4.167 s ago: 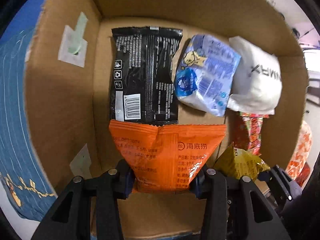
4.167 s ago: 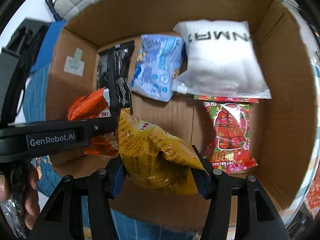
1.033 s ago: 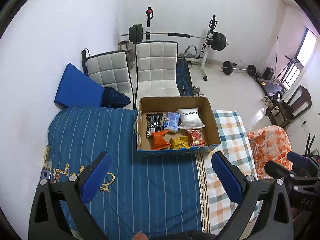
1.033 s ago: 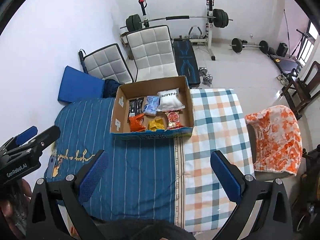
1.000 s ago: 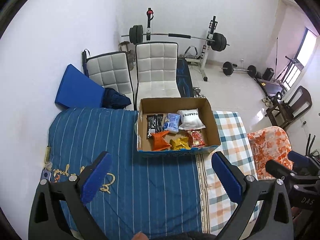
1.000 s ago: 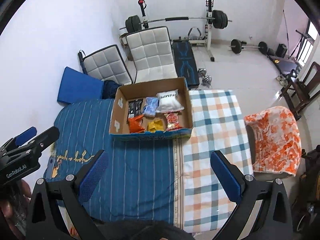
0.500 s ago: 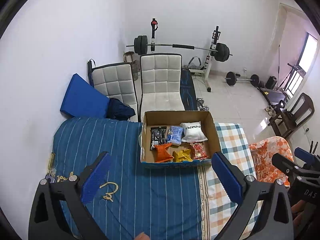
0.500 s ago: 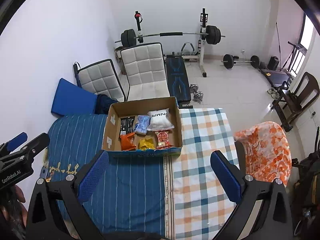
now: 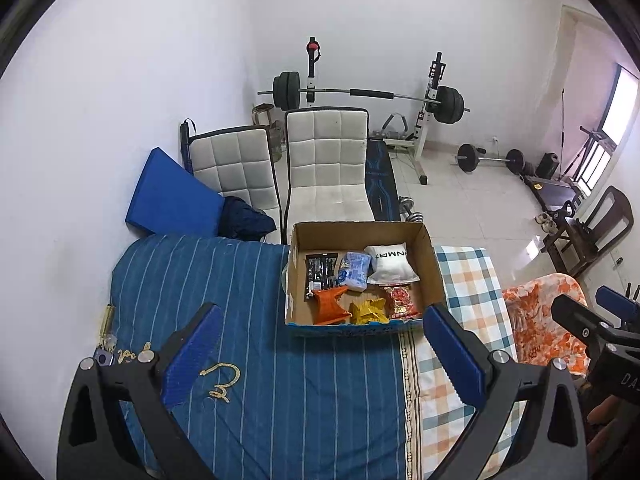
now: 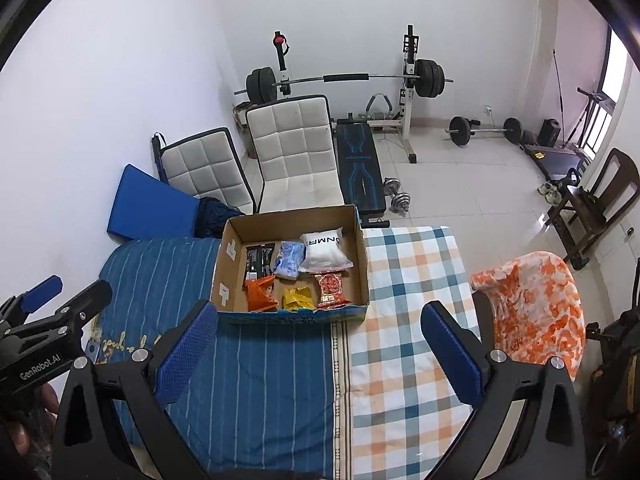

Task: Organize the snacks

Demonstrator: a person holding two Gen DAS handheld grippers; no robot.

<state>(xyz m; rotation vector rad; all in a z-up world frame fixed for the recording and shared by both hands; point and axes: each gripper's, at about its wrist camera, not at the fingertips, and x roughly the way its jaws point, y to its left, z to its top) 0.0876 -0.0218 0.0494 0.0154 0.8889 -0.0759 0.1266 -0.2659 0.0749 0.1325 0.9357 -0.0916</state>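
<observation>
Above a bed spread with a blue striped cover (image 9: 256,392) on the left and a checked sheet (image 10: 412,320) on the right, in a white-walled room with two quilted white chairs (image 9: 326,168), a blue mat (image 9: 170,200) leaning on the wall, a barbell rack (image 9: 368,94) and an orange-patterned chair (image 10: 536,304). On the bed, straddling the two covers, an open cardboard box (image 9: 434,268) holding six snack packs in two rows. Back row, left to right: black packet (image 9: 318,276), long axis running front to back; pale blue packet (image 9: 354,270); white pouch (image 9: 390,264) with its lettering upside down. Front row: orange packet (image 9: 330,306), yellow packet (image 9: 368,310), red packet (image 9: 400,298), standing lengthwise toward the back. Left gripper (image 9: 320,354) held high and well apart from the box, jaws spread wide, nothing between them. Right gripper (image 10: 320,354) likewise raised, jaws wide apart and empty.
</observation>
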